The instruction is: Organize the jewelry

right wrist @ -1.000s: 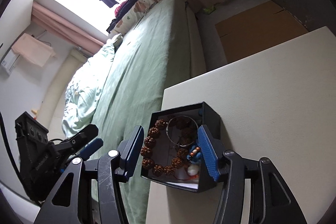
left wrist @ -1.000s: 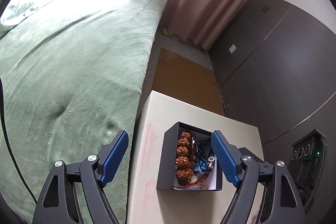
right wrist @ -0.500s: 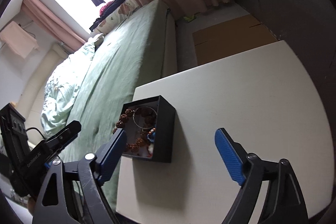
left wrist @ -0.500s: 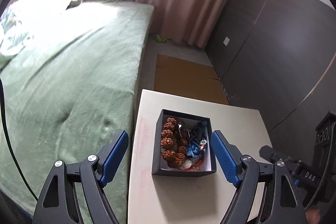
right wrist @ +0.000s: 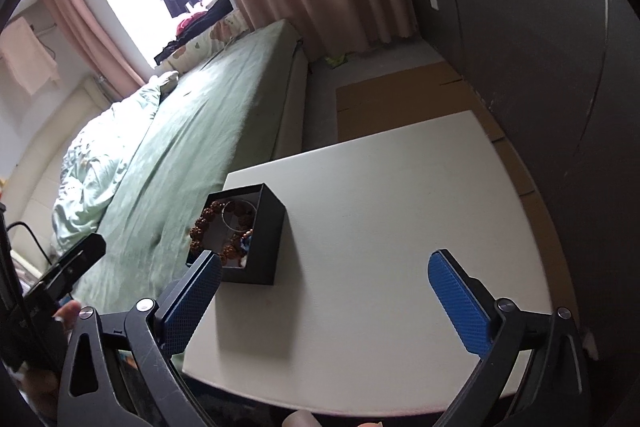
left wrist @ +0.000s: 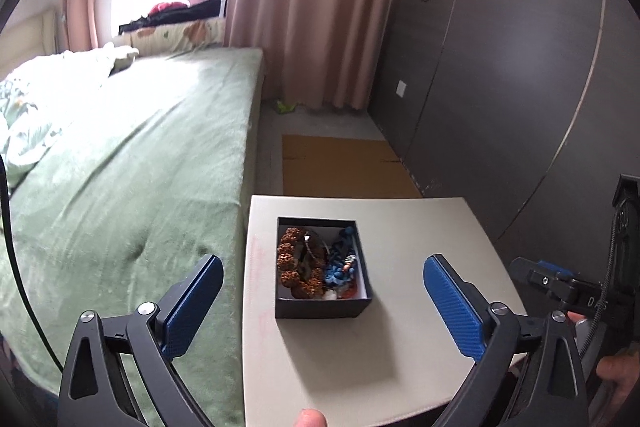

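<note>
Back from the black jewelry box [left wrist: 323,301], my left tongs [left wrist: 320,301] and right tongs [right wrist: 325,301] are opening, both empty; box released onto the bench [left wrist: 420,227], bracelets inside.

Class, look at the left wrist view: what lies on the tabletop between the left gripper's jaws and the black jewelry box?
Nothing: bare white tabletop separates the opening, empty left gripper from the black jewelry box, as the left wrist view shows.
</note>
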The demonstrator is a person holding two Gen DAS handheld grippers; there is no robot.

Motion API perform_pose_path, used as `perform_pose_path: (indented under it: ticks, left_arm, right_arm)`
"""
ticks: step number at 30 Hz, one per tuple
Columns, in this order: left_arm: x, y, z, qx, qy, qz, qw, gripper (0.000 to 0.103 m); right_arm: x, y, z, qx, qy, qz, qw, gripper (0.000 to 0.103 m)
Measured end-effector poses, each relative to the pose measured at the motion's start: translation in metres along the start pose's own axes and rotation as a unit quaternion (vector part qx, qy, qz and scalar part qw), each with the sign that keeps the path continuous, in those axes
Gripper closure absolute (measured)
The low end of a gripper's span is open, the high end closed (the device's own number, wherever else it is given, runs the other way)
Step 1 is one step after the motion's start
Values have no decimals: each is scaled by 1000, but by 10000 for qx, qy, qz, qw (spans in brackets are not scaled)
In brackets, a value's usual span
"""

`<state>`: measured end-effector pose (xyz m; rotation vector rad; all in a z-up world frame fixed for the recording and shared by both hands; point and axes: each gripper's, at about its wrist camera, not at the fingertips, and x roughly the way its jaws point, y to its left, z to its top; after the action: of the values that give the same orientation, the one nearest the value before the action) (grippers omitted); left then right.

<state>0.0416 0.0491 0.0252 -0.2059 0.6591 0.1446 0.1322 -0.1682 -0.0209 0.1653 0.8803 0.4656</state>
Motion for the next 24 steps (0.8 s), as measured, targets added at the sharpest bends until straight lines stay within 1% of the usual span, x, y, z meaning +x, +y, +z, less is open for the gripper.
perform_pose_path:
  ticks: [4,7,9,13,14,16,18,21,24]
  left_arm:
    - [-20,-12,-6,153,-88,-4,9998,1]
    - [-35,-14,-8,115,-159,-25,9998,1]
    - [-43,-15,-10,92,-220,38,9997,1]
    - [-60,-14,-16,32,-401,5,9992,1]
    - [-64,-13,-17,9,-483,13,9988,1]
    - [-70,-11,-21,-129,-715,42,9973,1]
    - [-72,-12,-24,-83,-765,-4,9970,1]
    - [-75,-17,-30,117,-872,192,9959,1]
    - [-72,-17,-36,103,-797,76,9967,1]
  right_arm:
    - [-26,-1,-2,-96,-187,-106,9997,0]
    - [-41,0,-2,-193,-299,-193,9992,0]
    - [-50,3,-2,-270,-356,-233,9987,0]
    - [-70,6,-9,-397,-629,-304,9968,0]
    - [-73,5,-14,-438,-700,-317,9961,0]
    - [-76,5,-19,-465,-692,-317,9960,0]
    - [-80,2,-24,-419,-722,-242,9962,0]
    - [-85,1,-30,-389,-732,-152,9964,0]
    - [-93,1,-35,-421,-842,-278,9952,0]
